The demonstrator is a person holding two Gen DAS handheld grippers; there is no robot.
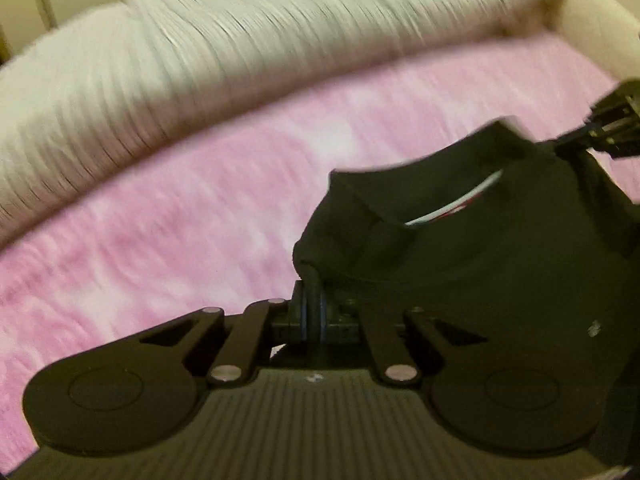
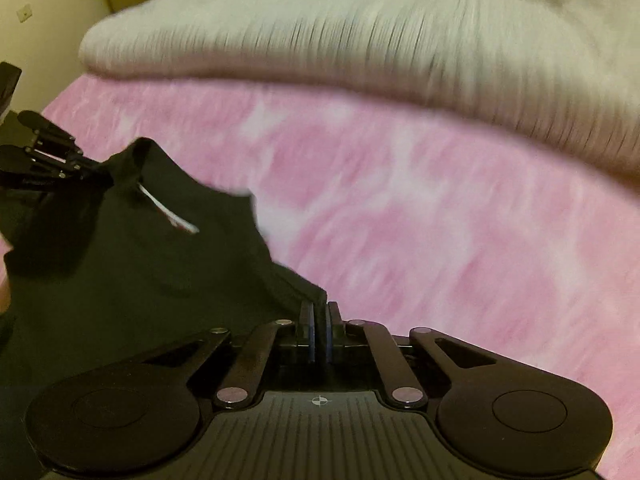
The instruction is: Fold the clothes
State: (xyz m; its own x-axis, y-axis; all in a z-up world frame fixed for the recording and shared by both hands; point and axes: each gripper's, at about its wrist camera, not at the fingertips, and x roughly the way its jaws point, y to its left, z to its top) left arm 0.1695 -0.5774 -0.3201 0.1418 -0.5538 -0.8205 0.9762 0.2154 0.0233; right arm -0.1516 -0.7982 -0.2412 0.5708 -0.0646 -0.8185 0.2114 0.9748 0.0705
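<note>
The left gripper (image 1: 314, 304) and right gripper (image 2: 320, 320) are each clenched on a shoulder of the black shirt (image 1: 500, 264), which hangs between them, collar up. It looks light and limp; shoulder seams suit gripping. The pink bedspread (image 2: 420, 220) lies beneath, a white blanket (image 2: 320, 32) across the upper frame, not obstructing.

Words or numbers: none can be read.
Tag (image 2: 168, 213) inside the black shirt (image 2: 120, 264) neck: white, too blurry to read.
</note>
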